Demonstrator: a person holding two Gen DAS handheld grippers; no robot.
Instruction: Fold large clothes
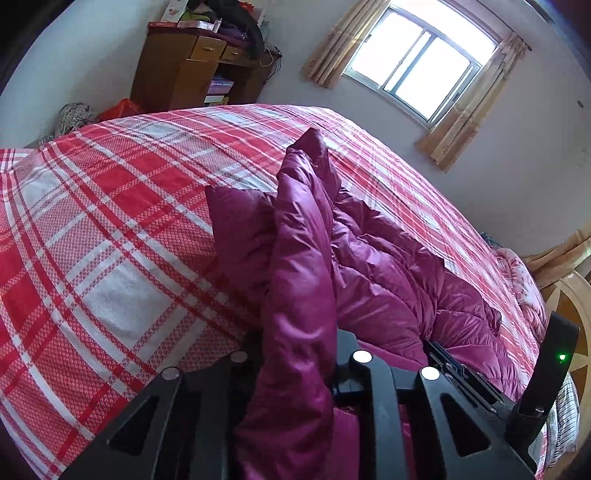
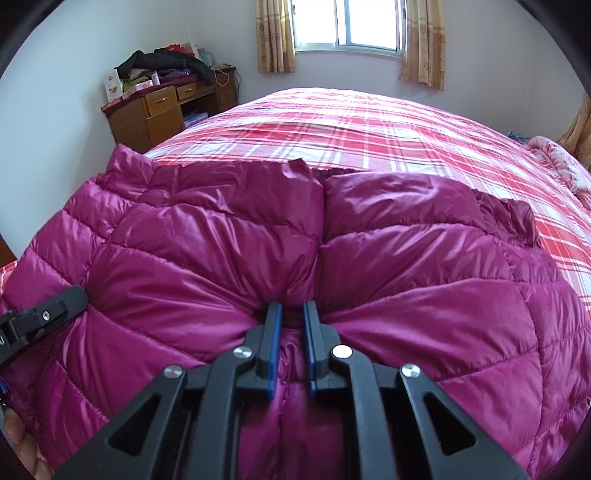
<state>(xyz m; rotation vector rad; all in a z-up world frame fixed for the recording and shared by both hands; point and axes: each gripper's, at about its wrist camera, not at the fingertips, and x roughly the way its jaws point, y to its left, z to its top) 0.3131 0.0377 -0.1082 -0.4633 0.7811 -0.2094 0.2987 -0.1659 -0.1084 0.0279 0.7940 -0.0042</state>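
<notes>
Magenta down jacket sprawls on the plaid bed; my right gripper pinches its hem to lift a fold, my left gripper clamps a raised edge, keeping the panel taut.

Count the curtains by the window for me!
2: one beige patterned fabric curtain hangs left of the bright sliding glass window, the other curtain hangs right.

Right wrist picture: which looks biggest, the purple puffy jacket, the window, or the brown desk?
1. Purple puffy jacket, biggest, though it is nearest the camera.
2. Brown desk.
3. Window, partly cut off; close to the desk, so unsure.
</notes>
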